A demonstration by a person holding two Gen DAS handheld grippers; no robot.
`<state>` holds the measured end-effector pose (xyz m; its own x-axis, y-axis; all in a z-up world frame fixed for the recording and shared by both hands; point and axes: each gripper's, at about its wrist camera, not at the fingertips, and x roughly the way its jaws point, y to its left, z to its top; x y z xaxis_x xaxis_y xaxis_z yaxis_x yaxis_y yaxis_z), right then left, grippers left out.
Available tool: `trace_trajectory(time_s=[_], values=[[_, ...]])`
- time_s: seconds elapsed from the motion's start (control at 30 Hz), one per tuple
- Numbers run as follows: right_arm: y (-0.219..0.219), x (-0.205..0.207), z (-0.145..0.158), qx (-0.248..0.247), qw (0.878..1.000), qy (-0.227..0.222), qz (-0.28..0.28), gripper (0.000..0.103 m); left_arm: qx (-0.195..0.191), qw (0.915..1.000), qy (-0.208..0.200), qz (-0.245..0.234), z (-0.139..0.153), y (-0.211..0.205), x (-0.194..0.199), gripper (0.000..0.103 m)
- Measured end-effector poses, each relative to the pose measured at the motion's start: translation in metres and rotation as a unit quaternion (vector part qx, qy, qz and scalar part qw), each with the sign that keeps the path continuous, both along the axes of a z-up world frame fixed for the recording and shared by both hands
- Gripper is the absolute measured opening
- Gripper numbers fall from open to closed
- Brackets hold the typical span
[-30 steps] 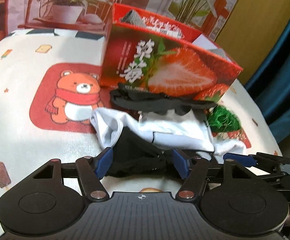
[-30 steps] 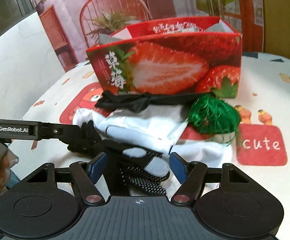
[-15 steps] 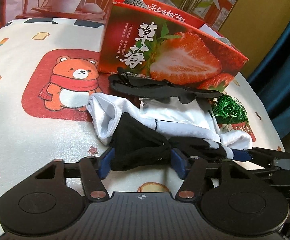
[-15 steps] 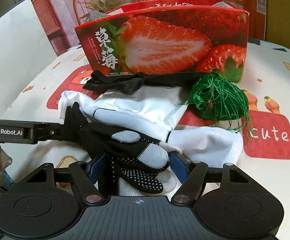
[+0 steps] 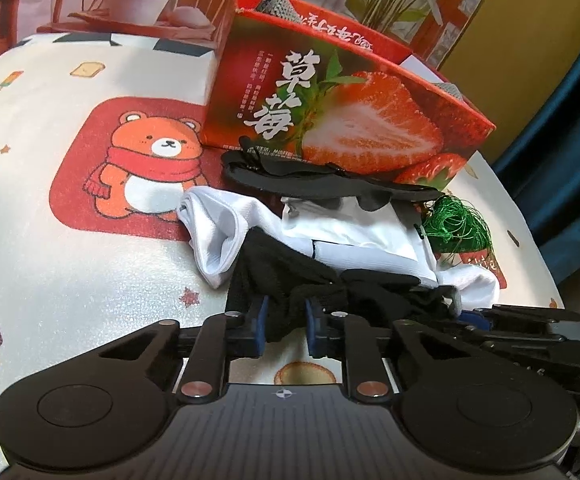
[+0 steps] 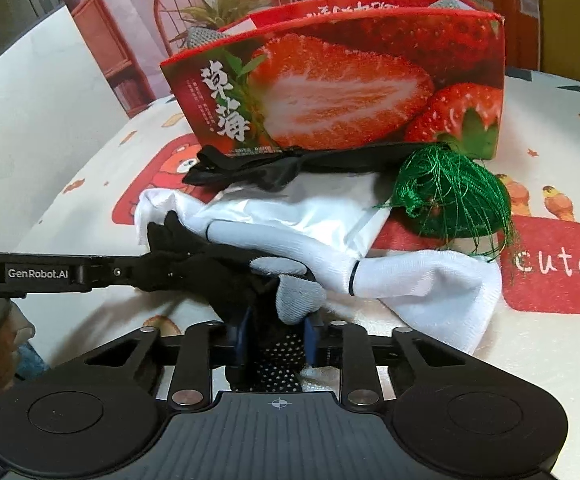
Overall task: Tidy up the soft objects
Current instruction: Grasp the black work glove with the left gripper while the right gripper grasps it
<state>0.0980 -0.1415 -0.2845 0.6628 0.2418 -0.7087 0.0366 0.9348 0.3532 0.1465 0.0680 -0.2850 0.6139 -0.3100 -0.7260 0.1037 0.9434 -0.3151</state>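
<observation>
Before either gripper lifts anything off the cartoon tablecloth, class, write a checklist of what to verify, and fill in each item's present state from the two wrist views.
1. Left gripper has cloth between its pads: ok. Its jaws have just been closing on the black knit glove.
2. Right gripper has a grip: ok. Its jaws have just been closing on the black glove with grey fingertips and white dots.
3. Both grippers hold the same glove: cannot tell.
4. Glove free of the white sock: not ok, they overlap.
5. Red strawberry-print cardboard box open on top: ok.
6. Green thread bundle clear of the grippers: ok.
</observation>
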Motion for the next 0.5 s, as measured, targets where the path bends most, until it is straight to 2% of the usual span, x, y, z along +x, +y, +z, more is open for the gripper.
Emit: trace_trajectory(time_s=[0.2, 0.33, 0.5], values=[[-0.004, -0.007, 0.011, 0.007, 1.0, -0.028, -0.012, 0.01, 0.016, 0.9994, -0.025, -0.015, 0.014, -0.007, -0.008, 0.015], [-0.007, -0.009, 0.019, 0.006, 0.999, -0.049, -0.019, 0.01, 0.017, 0.9989, -0.042, -0.015, 0.02, -0.007, -0.013, 0.015], [-0.007, -0.011, 0.022, 0.003, 0.998, -0.059, -0.017, 0.009, 0.016, 0.9989, -0.042, -0.014, 0.021, -0.007, -0.015, 0.015]])
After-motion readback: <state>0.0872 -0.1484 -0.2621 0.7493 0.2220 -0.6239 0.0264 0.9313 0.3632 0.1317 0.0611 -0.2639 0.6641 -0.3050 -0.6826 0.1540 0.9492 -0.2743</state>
